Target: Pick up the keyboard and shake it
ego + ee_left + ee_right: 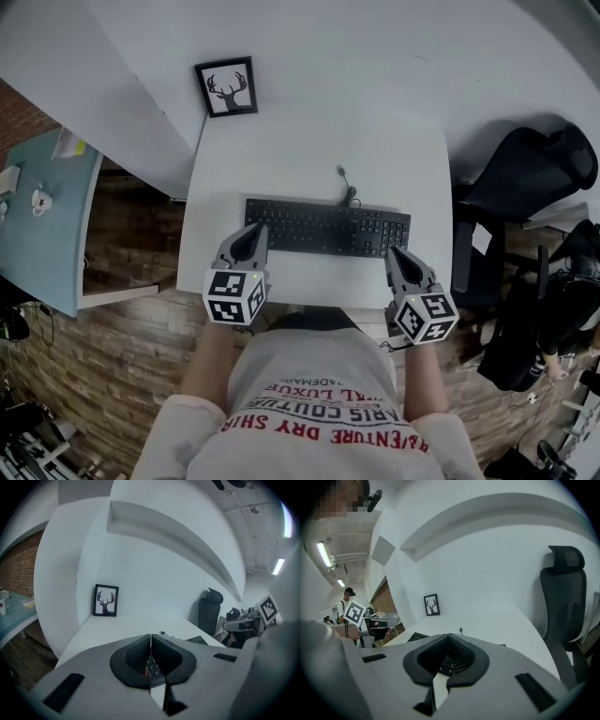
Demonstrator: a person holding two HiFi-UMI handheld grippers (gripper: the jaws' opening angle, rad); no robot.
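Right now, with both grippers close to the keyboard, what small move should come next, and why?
Probably open both jaws first. The left gripper and the right gripper are both shut and empty, with their tips by the two ends of the keyboard. The keyboard lies flat on the white table, so shut jaws could not take hold of its edge.

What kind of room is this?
Most likely an office or work room. A black keyboard lies on a white desk, a black office chair stands beside it, and a framed deer picture stands at the desk's far edge.
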